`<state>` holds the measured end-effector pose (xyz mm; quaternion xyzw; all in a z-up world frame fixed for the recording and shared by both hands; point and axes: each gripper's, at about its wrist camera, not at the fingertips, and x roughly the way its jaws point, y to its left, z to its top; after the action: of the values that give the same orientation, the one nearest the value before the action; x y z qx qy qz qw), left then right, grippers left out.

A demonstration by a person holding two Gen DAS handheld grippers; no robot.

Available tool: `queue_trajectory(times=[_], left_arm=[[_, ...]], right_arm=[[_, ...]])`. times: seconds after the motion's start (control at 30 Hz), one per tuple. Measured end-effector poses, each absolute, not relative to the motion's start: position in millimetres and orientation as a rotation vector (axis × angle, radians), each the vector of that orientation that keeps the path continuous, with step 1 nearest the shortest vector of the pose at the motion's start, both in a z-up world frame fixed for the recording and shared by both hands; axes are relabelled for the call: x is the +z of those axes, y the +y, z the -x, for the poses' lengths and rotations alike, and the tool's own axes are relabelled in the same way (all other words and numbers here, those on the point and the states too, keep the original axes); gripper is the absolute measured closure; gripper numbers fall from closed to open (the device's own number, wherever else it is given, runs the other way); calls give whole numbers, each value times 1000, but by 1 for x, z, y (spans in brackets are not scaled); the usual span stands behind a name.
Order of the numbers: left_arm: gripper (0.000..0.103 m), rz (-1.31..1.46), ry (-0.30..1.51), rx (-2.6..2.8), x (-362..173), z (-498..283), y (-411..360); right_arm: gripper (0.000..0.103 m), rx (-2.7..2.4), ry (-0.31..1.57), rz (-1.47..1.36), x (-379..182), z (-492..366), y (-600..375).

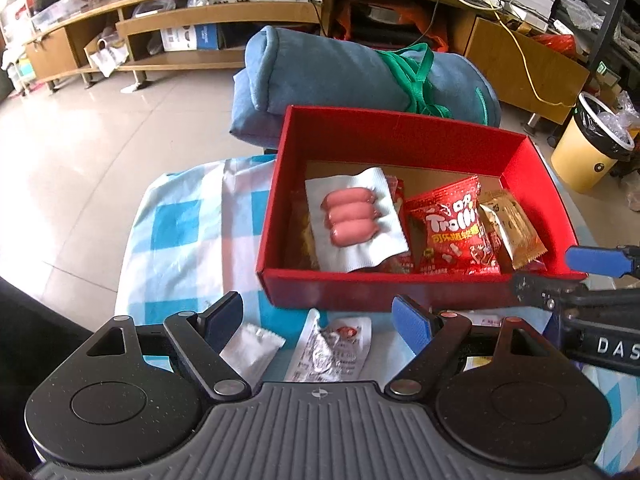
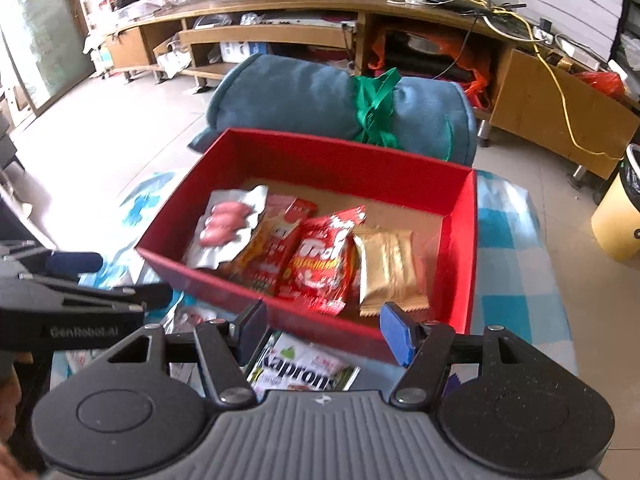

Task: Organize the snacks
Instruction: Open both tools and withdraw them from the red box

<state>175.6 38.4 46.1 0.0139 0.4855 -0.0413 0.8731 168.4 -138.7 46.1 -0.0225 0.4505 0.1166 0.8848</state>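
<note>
A red box [image 1: 360, 132] [image 2: 344, 156] stands on a blue checked cloth [image 1: 188, 232]. It holds a sausage pack [image 1: 352, 218] [image 2: 226, 222], a red Trolli bag [image 1: 452, 228] [image 2: 320, 258], a gold packet [image 1: 512, 228] [image 2: 386, 268] and other red packs. My left gripper [image 1: 318, 320] is open and empty above a silver-and-red packet [image 1: 332, 346] and a small white sachet [image 1: 250, 346] in front of the box. My right gripper [image 2: 322, 330] is open and empty above a green-and-white Kaprons pack [image 2: 302, 370].
A rolled blue blanket [image 1: 340, 64] with a green strap lies behind the box. A yellow waste bin [image 1: 588, 148] stands at the right. A wooden TV bench [image 1: 240, 12] runs along the back. Tiled floor lies to the left.
</note>
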Motion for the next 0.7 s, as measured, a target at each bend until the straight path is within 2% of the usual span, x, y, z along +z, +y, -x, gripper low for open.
queue_trajectory(times=[0.7], left_arm=[[16, -78, 1115, -51, 13, -160, 91]], right_arm=[[45, 388, 1082, 10, 8, -154, -74]])
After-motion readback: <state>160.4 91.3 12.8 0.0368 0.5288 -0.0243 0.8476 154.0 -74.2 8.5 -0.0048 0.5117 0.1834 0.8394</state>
